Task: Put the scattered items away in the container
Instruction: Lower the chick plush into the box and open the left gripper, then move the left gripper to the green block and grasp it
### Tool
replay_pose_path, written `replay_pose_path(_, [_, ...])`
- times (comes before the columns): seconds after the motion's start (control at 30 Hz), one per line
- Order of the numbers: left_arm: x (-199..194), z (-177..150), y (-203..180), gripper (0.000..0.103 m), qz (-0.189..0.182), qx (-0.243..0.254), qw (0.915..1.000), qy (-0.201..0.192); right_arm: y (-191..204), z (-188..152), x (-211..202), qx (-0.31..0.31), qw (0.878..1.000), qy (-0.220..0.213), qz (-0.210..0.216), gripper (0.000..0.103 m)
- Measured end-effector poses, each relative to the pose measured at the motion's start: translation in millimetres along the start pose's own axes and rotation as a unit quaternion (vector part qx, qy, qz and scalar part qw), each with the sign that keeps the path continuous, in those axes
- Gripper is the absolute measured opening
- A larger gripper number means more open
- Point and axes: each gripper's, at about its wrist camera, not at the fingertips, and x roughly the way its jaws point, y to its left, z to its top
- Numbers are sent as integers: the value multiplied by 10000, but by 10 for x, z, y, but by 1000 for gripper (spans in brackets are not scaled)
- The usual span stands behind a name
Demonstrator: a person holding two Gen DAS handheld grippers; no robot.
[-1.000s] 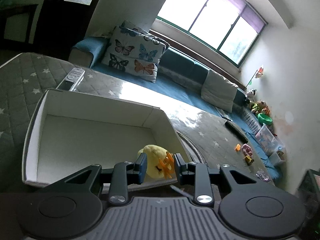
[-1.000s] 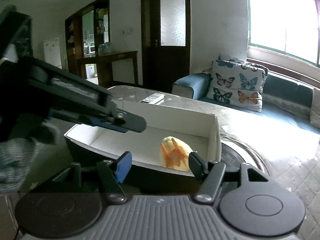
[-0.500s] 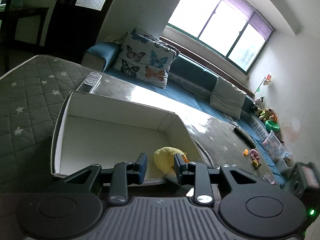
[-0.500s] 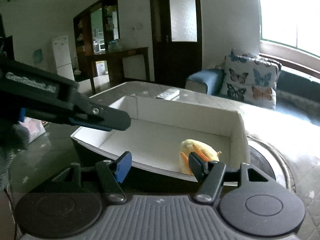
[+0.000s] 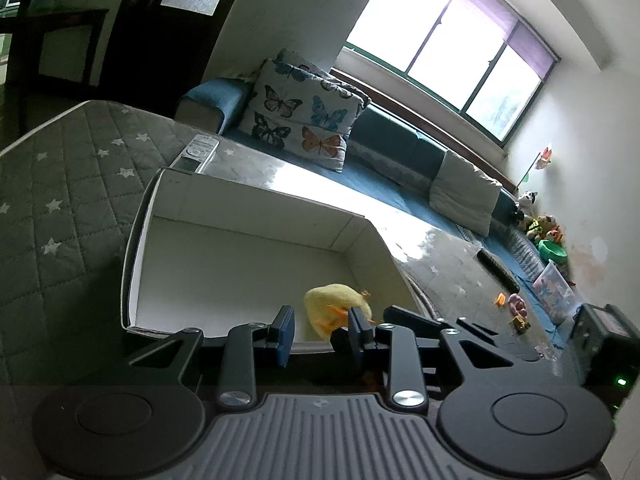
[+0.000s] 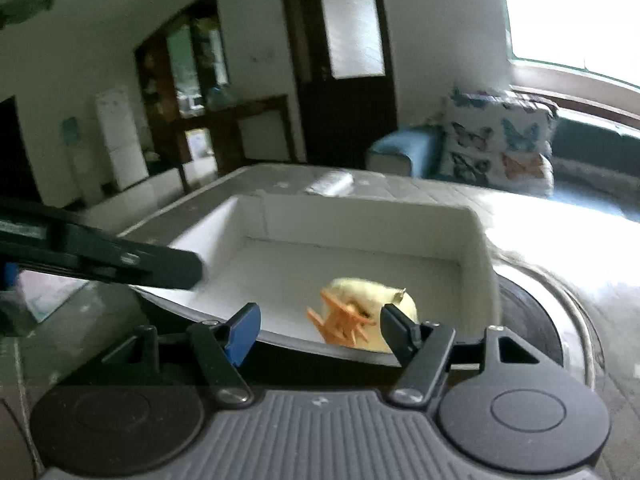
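A yellow plush duck [image 5: 334, 307] with orange feet lies in the near right corner of a white open box [image 5: 248, 248]. It also shows in the right wrist view [image 6: 362, 314], inside the box [image 6: 360, 224]. My left gripper [image 5: 320, 334] is open and empty, just behind the box's near wall, in line with the duck. My right gripper [image 6: 320, 330] is open wide and empty, at the near wall too. Small toys [image 5: 514, 308] lie scattered on the grey starred cover to the right.
A white remote [image 5: 195, 156] lies beyond the box's far left corner. A black remote [image 5: 498, 270] lies to the right. A blue sofa with a butterfly cushion [image 5: 306, 120] stands behind. The other gripper's body [image 6: 100, 260] reaches in from the left in the right wrist view.
My left gripper has let go of the duck, opened and drawn back. The duck now lies in the box. My right gripper has shifted a little; its view is blurred.
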Motion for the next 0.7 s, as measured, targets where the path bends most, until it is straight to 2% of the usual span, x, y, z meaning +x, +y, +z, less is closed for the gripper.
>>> replay_pose_path(0.13, [-15, -39, 1, 31, -21, 27, 10000, 30, 92, -9, -130, -224, 9997, -57, -49, 68])
replay_pose_path(0.37, [-44, -198, -69, 31, -67, 211, 9997, 141, 196, -162, -408, -365, 9992, 84, -104, 68])
replay_pose_path(0.7, [-88, -486, -210, 33, 182, 619, 9978, 122, 399, -574, -746, -471, 9984, 290, -120, 67])
